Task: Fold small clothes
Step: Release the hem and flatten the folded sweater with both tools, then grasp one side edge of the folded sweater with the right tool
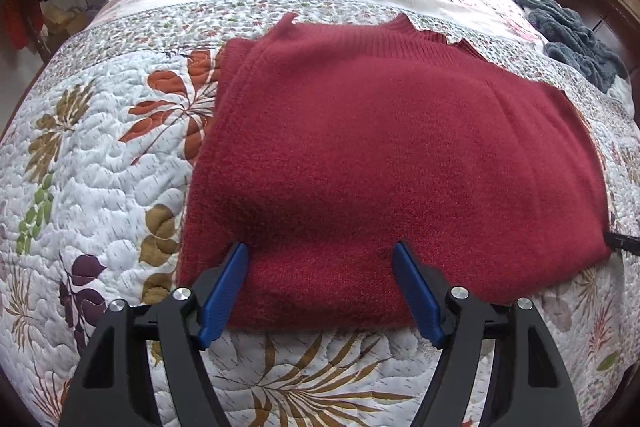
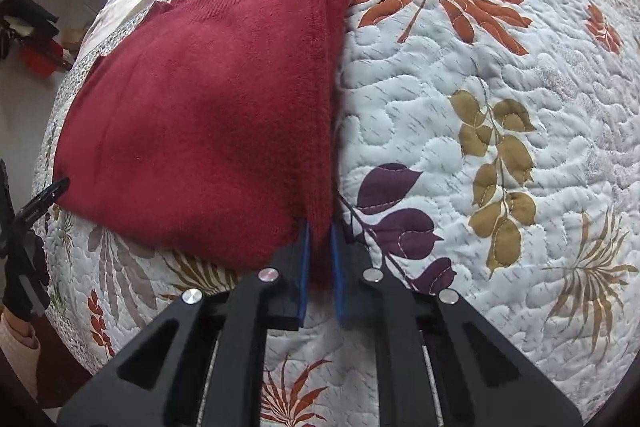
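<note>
On the bed's leaf-patterned white quilt lies the dark red knitted sweater, already partly folded. My right hand-held gripper pinches its near corner edge, I judge to lift for the next fold; my left hand-held gripper hovers wide apart over the hem, holding nothing. A crumpled grey-blue fleece cloth lies well apart, obstructing nothing.

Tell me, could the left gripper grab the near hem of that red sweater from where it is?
Probably yes. The left gripper is open over the red sweater near its front hem, nothing between them. The right gripper already pinches a side edge, well clear.
</note>
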